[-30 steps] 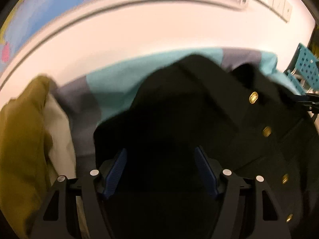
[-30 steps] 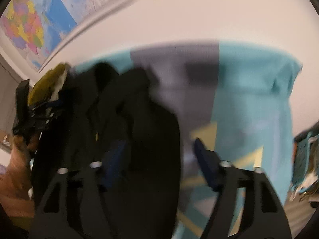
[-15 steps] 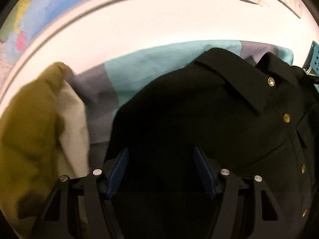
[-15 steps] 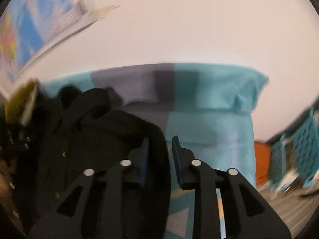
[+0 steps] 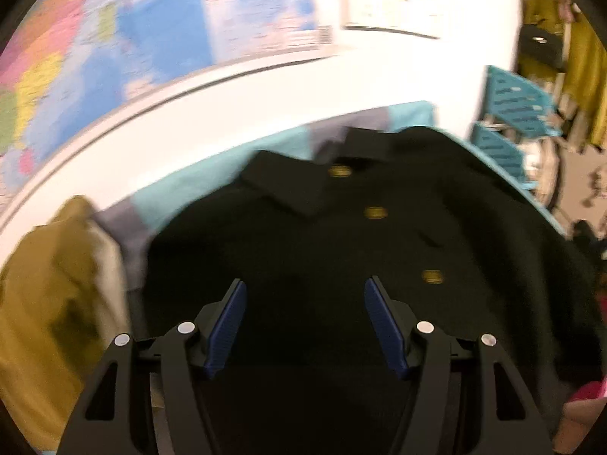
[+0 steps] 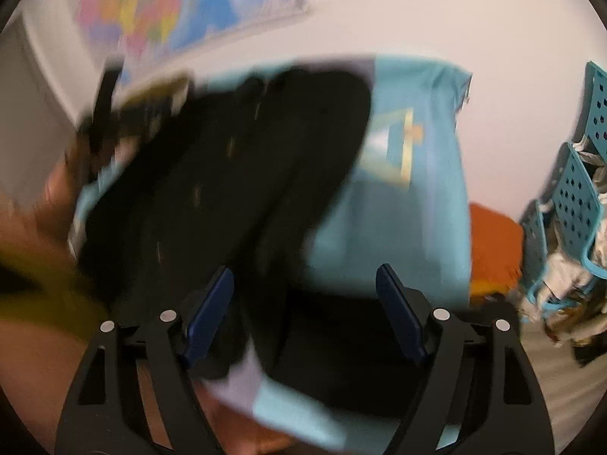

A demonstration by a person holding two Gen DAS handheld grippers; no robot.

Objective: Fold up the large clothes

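A black collared shirt (image 5: 341, 250) with gold buttons lies spread front-up on a teal and grey cloth (image 5: 189, 185). My left gripper (image 5: 305, 295) is open and empty, held just above the shirt's lower left part. In the right wrist view the same black shirt (image 6: 235, 174) shows blurred at left on the teal cloth (image 6: 409, 204). My right gripper (image 6: 305, 284) is open and empty above the shirt's edge.
An olive and cream garment (image 5: 49, 295) lies bunched to the left of the shirt. A map (image 5: 114, 38) hangs on the white wall behind. Teal perforated baskets (image 6: 576, 204) and an orange item (image 6: 493, 242) stand at the right.
The right gripper was nearly shut on the shirt's edge half a second ago and is now open and empty. The shirt now lies flatter. Both grippers have drawn back and tilted up.
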